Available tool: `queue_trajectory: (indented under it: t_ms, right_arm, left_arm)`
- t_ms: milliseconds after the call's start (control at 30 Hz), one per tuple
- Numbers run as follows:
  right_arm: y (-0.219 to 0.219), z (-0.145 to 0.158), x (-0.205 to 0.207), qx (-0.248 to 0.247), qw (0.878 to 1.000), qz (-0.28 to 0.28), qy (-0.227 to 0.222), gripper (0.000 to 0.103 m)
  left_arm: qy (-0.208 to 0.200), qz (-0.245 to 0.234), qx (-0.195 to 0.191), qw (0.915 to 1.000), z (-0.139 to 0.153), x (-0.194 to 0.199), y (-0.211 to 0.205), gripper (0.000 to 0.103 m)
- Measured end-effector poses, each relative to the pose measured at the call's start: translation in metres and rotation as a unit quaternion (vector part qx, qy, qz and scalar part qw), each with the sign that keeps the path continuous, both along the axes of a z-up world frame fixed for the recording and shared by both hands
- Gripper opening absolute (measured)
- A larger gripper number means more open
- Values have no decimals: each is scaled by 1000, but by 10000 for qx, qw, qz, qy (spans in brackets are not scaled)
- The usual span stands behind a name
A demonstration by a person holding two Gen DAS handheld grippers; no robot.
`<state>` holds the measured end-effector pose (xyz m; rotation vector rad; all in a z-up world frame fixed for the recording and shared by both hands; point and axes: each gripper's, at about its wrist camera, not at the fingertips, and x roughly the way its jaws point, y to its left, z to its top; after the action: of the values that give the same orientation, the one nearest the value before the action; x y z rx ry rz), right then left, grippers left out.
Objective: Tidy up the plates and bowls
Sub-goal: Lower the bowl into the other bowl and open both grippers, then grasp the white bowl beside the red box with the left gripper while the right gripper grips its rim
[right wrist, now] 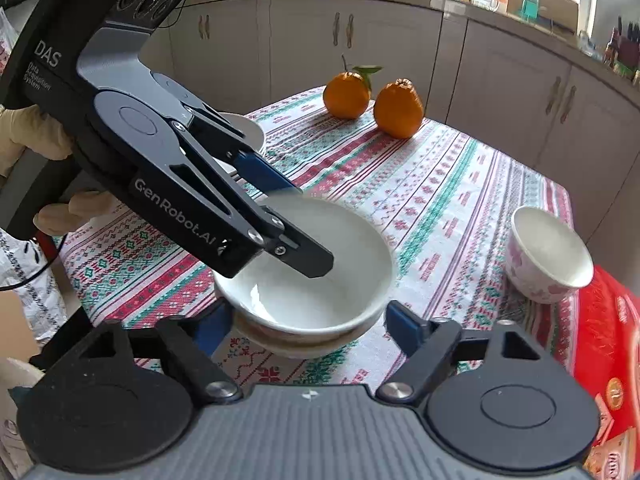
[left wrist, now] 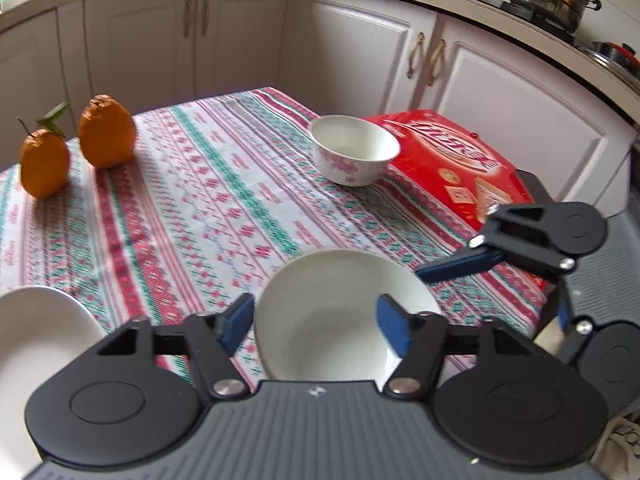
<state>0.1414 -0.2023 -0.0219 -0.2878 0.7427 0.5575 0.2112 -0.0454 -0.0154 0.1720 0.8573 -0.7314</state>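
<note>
A plain white bowl (left wrist: 320,304) rests near the front of the patterned tablecloth (left wrist: 200,208), nested on another white dish (right wrist: 280,342). My left gripper (left wrist: 316,324) straddles the bowl's rim: one finger hangs inside, the other outside, and neither pad presses, so it is open. My right gripper (right wrist: 308,324) is open too, with its fingers flanking the bowl's base without squeezing. A floral pink-and-white bowl (left wrist: 354,152) stands upright farther back. A white plate (left wrist: 36,332) lies at the left edge.
Two oranges (left wrist: 106,136) sit at the table's far left corner. A red box (left wrist: 452,160) lies along the right edge beside the floral bowl (right wrist: 548,256). White kitchen cabinets (left wrist: 240,32) ring the table. A gloved hand (right wrist: 32,136) holds the left gripper.
</note>
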Motion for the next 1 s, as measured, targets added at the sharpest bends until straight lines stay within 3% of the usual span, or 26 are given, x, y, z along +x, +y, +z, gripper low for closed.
queue_trajectory:
  t_ms: [267, 567, 1000]
  right_arm:
    - [-8, 9, -5, 57, 9998, -65, -178, 98]
    - [-27, 21, -13, 114, 9988, -318, -341, 102]
    - [-94, 28, 12, 97, 9901, -1247, -642, 103]
  left_arm:
    - [-66, 64, -35, 10000, 6, 2, 7, 71]
    - [-339, -60, -15, 9994, 19, -2, -3, 78]
    - [-631, -502, 49, 9967, 29, 29, -54, 80]
